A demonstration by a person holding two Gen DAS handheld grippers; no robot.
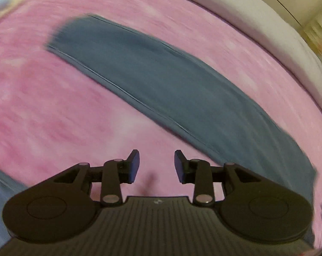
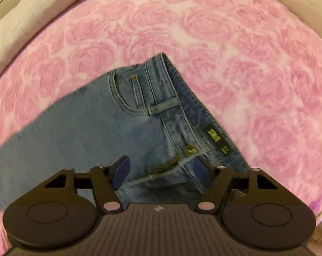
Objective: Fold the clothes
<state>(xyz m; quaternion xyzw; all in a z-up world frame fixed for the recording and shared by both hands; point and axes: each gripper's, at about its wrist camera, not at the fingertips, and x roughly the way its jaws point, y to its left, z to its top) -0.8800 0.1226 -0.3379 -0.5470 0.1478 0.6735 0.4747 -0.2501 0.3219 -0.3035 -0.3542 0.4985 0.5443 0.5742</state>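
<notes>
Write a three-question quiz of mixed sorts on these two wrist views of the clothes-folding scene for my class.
1. True or false: the left gripper is shut on the jeans.
2. Which part of the jeans lies before the right gripper? A the hem, B the waistband and open zip, C a back pocket.
3. Fill in: the jeans lie on a ____ rose-patterned cover.

Key: 1 false, it is open over the cover; 2 B; 3 pink.

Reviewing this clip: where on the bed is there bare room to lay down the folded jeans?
Bare pink rose bedspread lies beyond the jeans waistband, up to the white pillow edge. More lies left of the leg. The zipper area under the open right gripper is crowded.
</notes>
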